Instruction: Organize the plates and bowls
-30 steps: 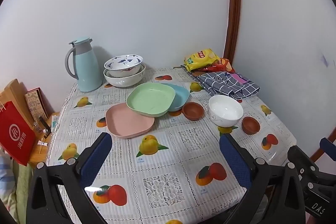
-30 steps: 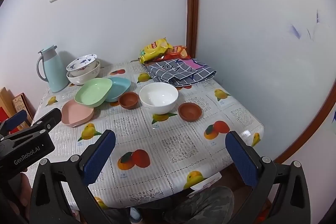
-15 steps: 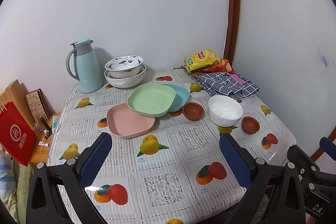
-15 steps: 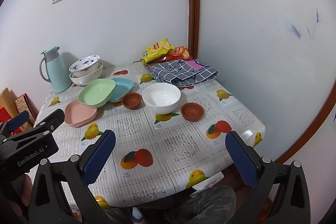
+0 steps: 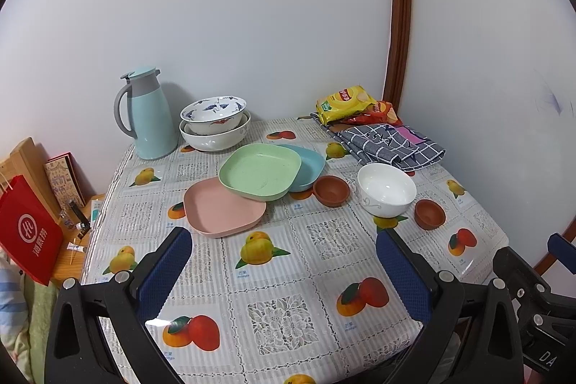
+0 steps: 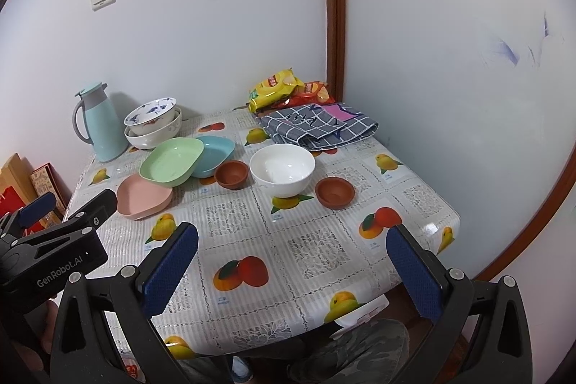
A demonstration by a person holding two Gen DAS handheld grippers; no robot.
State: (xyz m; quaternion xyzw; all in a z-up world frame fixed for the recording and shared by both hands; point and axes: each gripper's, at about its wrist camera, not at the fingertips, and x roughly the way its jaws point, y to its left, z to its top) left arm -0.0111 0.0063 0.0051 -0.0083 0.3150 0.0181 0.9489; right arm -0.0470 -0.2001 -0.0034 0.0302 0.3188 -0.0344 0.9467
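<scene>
Both grippers are held over the near edge of the counter, with the jaws spread wide and nothing between them. The left gripper is aimed at the plates; the right gripper is aimed at the bowls.

The plates lie ahead of the left gripper, toward the counter's middle. The pink plate is nearest. The green plate is tilted, resting on the pink plate's far rim and on the blue plate behind it. The row runs diagonally from near left to far right.

The white bowl stands directly ahead of the right gripper, between two brown bowls and apart from both. Two stacked bowls sit at the far left corner beside the jug.

The pink plate is judged nearer to the left gripper, the white bowl nearer to the right.
</scene>
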